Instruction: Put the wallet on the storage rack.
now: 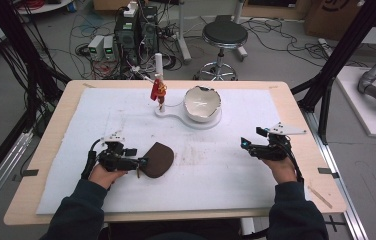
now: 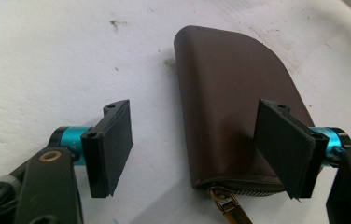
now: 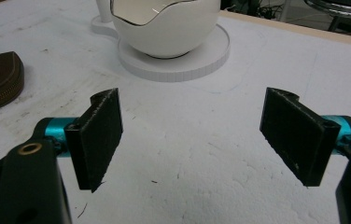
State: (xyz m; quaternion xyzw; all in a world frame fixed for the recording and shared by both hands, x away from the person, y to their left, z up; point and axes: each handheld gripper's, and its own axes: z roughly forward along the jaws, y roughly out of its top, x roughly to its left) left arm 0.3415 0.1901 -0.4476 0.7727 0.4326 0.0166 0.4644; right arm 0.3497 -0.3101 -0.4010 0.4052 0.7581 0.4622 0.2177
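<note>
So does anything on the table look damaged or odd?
The white bowl on its round white stand has a jagged, uneven rim, like a cracked eggshell; whether that is breakage or design is unclear. The white mat shows dark smudges.

Dark sleeves — black tongs (image 2: 194, 151) with teal collars, brass screws.

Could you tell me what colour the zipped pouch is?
Dark brown pouch; clearest in the left gripper view.
</note>
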